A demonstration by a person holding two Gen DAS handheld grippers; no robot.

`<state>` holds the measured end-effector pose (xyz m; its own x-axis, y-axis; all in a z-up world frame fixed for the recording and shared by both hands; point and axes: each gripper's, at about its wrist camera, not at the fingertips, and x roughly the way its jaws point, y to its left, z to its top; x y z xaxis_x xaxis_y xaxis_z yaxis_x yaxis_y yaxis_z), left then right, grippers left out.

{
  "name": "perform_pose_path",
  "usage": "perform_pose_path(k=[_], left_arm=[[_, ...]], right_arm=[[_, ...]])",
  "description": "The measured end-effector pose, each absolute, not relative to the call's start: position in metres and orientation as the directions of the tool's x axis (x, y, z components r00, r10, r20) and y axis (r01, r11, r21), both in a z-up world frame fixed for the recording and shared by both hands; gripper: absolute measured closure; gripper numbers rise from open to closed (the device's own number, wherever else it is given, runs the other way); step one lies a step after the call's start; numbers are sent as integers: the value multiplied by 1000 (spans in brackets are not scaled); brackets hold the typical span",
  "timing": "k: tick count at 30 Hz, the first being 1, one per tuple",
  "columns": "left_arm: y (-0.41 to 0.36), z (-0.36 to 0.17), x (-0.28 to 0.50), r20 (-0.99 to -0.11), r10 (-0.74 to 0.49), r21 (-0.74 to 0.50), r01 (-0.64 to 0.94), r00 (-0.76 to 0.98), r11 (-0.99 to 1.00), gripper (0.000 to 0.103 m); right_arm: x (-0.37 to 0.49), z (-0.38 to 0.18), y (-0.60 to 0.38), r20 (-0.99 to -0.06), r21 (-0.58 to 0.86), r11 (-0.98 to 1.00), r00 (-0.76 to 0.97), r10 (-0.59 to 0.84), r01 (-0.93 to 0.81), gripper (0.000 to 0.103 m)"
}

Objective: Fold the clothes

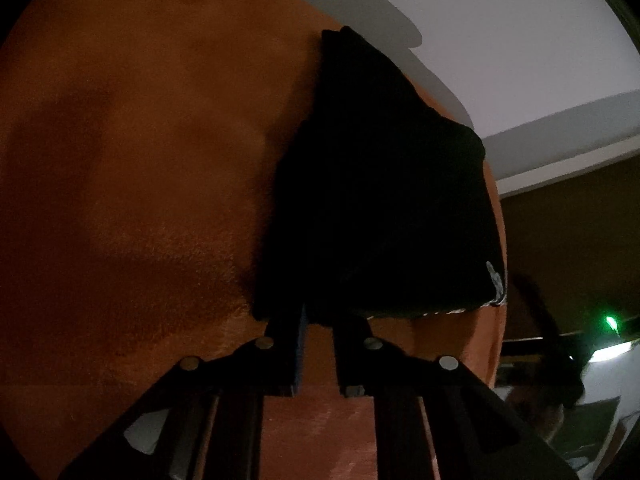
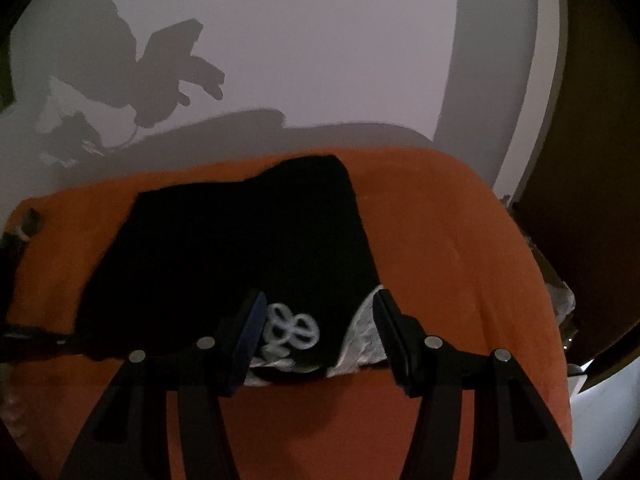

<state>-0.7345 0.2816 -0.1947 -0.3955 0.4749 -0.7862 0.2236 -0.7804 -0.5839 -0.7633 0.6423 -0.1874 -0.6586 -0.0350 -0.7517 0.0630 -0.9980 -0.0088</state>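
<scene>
Bare orange blanket (image 1: 120,160) left of black garment (image 1: 380,200); wall (image 2: 320,40) behind.

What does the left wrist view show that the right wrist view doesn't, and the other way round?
Only the left wrist view: the left claw, nearly shut at the near edge of the black folded garment, and a green light at the right. Only the right wrist view: the right claw, open around the garment's pale looped print, and claw-shaped shadows on the wall. Both: the garment on the orange fuzzy blanket and the pale wall.

Black folded garment (image 1: 380,200) on orange fleece blanket (image 1: 132,152), left gripper (image 1: 318,320) nearly closed at its near edge, white wall (image 1: 520,40) behind
</scene>
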Motion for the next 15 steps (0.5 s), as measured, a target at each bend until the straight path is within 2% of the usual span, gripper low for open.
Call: perform_pose_path(k=[1, 3, 6, 8, 9, 13, 15], left_arm=[[280, -195, -735, -787, 474, -584, 229, -394, -779, 83], [274, -194, -736, -793, 467, -582, 261, -392, -770, 81], [262, -177, -736, -805, 415, -558, 301, -424, -773, 77], [255, -160, -738, -799, 381, -549, 306, -464, -778, 67], [258, -151, -745, -790, 382, -553, 287, -480, -782, 60], [304, -132, -788, -744, 414, -570, 175, -524, -803, 48], [333, -128, -813, -738, 398, -540, 124, -544, -832, 40]], right_arm=[[-770, -201, 645, -781, -19, -998, -624, -19, 55, 59], [-773, -223, 654, -821, -14, -999, -571, -10, 37, 70], [-768, -235, 668, -841, 6, -1000, -541, -19, 26, 70], [-764, -225, 669, -834, 6, -999, -552, -24, 34, 71], [-762, -218, 669, -823, 21, -999, -567, -36, 32, 70], [-766, -186, 659, -747, 98, -991, -651, -130, 85, 70], [-775, -194, 654, -756, 131, -988, -637, -151, 78, 70]])
